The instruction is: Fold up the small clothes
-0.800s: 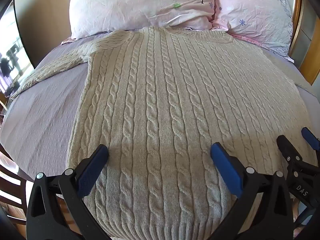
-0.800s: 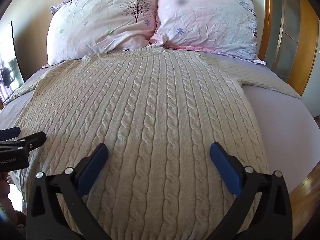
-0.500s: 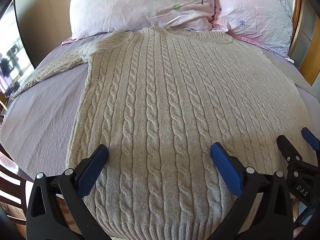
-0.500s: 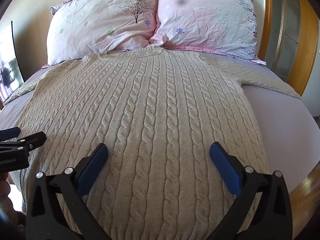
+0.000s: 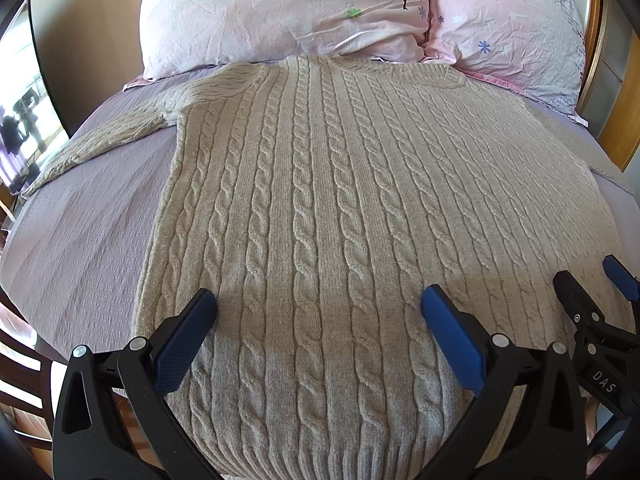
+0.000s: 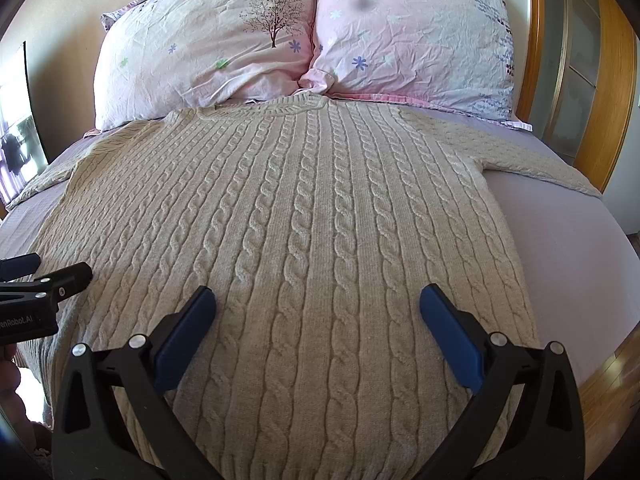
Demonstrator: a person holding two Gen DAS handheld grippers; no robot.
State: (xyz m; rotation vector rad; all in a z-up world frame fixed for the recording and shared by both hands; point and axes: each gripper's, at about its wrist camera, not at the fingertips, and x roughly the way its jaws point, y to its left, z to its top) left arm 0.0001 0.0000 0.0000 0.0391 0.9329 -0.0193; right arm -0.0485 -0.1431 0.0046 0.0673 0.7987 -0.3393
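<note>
A beige cable-knit sweater [image 5: 340, 200] lies flat on the bed, collar toward the pillows, sleeves spread out to both sides; it also fills the right wrist view [image 6: 304, 220]. My left gripper [image 5: 318, 300] is open and empty, hovering over the sweater's lower left part near the hem. My right gripper [image 6: 318, 296] is open and empty over the lower right part. The right gripper's tips show at the right edge of the left wrist view [image 5: 592, 284]. The left gripper's tips show at the left edge of the right wrist view [image 6: 44, 276].
Two pink floral pillows [image 6: 208, 44] [image 6: 412, 36] lean at the head of the bed. The lilac sheet [image 5: 80, 232] [image 6: 568, 248] shows on both sides of the sweater. A wooden headboard frame [image 6: 616, 92] stands at the right, a picture or screen [image 5: 20, 120] at the left.
</note>
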